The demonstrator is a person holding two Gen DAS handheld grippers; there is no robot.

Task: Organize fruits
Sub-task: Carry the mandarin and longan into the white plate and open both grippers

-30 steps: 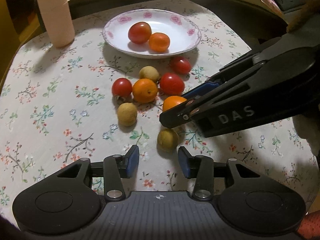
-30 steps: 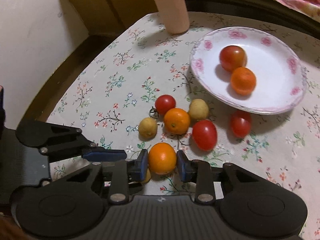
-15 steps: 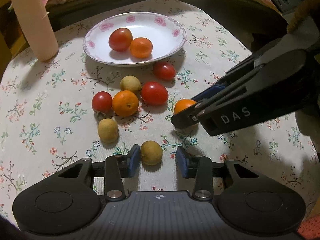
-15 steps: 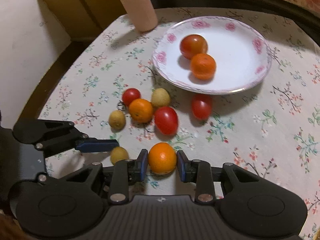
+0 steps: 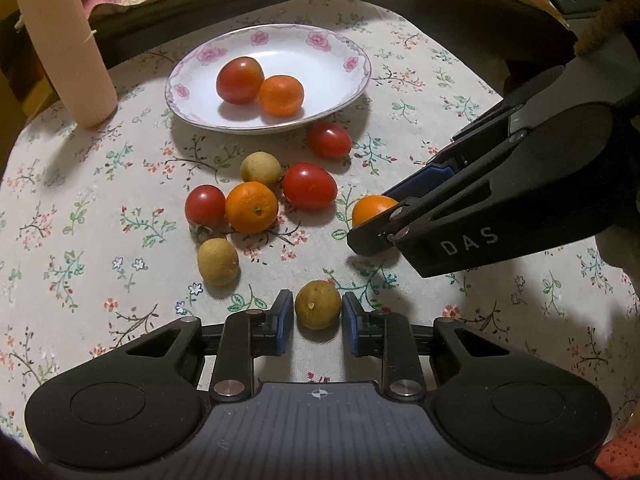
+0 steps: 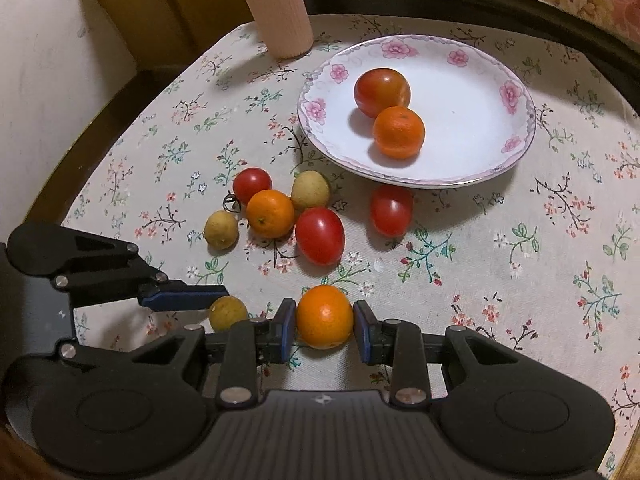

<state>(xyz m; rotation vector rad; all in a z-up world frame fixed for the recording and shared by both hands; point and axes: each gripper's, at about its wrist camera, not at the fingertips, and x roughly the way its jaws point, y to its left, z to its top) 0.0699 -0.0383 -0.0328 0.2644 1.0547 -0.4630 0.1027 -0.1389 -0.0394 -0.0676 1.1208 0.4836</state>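
A floral-rimmed white plate (image 5: 352, 80) (image 6: 516, 148) holds a tomato (image 5: 239, 79) and an orange (image 5: 281, 95). Loose tomatoes, an orange (image 5: 251, 207) and yellow-brown longans lie on the floral tablecloth in front of it. My right gripper (image 6: 324, 322) is shut on an orange (image 6: 324, 316) (image 5: 372, 209) just above the cloth. My left gripper (image 5: 318, 312) has its jaws around a longan (image 5: 318, 309) (image 6: 228, 312), with small gaps on both sides.
A tall beige ribbed cylinder (image 5: 66, 44) (image 6: 276, 4) stands left of the plate. The round table's dark edge curves behind the plate. A wall and a yellow box (image 6: 132, 12) are at the far left in the right wrist view.
My left gripper has moved forward until the longan sits between its jaws. My right gripper, holding the orange, has drawn back a little from the fruit pile.
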